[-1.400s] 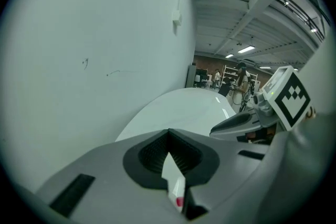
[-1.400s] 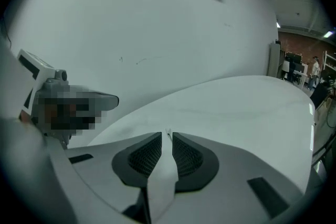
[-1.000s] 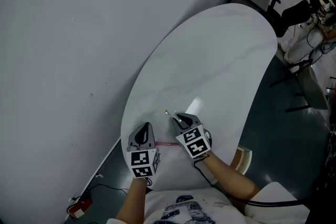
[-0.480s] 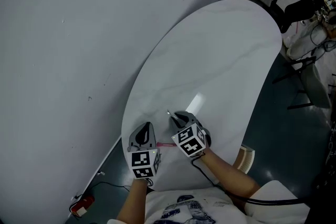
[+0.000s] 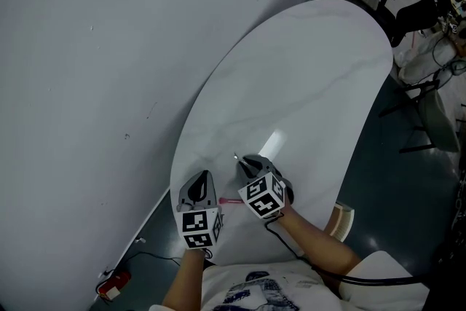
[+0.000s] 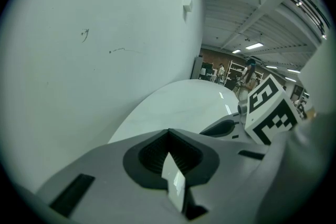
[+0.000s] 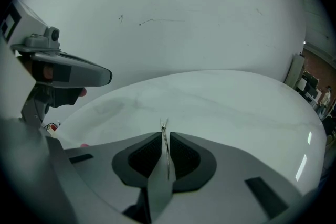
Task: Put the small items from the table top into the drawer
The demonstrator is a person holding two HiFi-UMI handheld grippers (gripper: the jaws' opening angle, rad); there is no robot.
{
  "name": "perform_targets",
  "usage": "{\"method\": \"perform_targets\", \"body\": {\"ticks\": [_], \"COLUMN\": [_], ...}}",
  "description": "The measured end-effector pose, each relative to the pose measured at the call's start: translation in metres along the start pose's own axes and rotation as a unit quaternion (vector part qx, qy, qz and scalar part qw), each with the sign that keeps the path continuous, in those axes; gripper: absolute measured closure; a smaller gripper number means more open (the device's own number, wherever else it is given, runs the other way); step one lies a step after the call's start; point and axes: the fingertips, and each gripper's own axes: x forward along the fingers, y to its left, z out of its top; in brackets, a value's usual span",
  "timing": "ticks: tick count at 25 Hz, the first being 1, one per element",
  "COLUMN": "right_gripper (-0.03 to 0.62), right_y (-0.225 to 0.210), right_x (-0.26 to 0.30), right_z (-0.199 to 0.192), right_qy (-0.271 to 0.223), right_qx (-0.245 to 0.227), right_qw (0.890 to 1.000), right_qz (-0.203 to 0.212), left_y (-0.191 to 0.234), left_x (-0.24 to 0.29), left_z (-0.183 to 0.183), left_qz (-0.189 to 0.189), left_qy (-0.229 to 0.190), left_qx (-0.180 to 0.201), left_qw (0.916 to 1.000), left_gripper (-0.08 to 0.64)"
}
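A white oval table (image 5: pixel 291 84) runs away from me beside a grey wall. My right gripper (image 5: pixel 246 166) hangs over the table's near end, tilted down, shut on thin metal tweezers (image 5: pixel 236 157). In the right gripper view the tweezers (image 7: pixel 164 126) stand on edge between the jaws of my right gripper (image 7: pixel 165 137), points sticking out forward. My left gripper (image 5: pixel 198 183) hovers just left of it at the table's near-left edge; my left gripper (image 6: pixel 168 136) has its jaws together with nothing in them. A thin pink thing (image 5: pixel 231 201) shows between the two grippers. No drawer is in view.
The grey wall (image 5: pixel 87 47) runs close along the table's left side. Dark chairs (image 5: pixel 408 18) and cables stand on the floor at the far right. A small red object (image 5: pixel 109 290) with a cord lies on the floor at lower left.
My right gripper has rolled a little and sunk slightly toward the table, still holding the tweezers. The left gripper has stayed where it was.
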Motion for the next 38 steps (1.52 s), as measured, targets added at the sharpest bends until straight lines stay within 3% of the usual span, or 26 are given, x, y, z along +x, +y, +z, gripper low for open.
{"method": "perform_targets", "body": {"ticks": [22, 31, 38], "right_gripper": [0.563, 0.563, 0.563], "right_y": [0.002, 0.01, 0.027], "right_x": [-0.026, -0.082, -0.141], "right_z": [-0.009, 0.002, -0.006], "right_qy": [0.0, -0.035, -0.067], "right_qx": [0.028, 0.062, 0.123], "right_qw": [0.999, 0.995, 0.982], "right_qz": [-0.023, -0.064, -0.124], "left_y": [-0.001, -0.015, -0.033], "left_x": [-0.033, -0.064, -0.095], "left_z": [0.009, 0.02, 0.023], "left_qz": [0.006, -0.03, -0.088], "left_qy": [-0.028, -0.047, -0.054], "left_qx": [0.004, 0.032, 0.086], "left_qw": [0.9996, 0.9979, 0.9909], "left_gripper": [0.537, 0.537, 0.537]}}
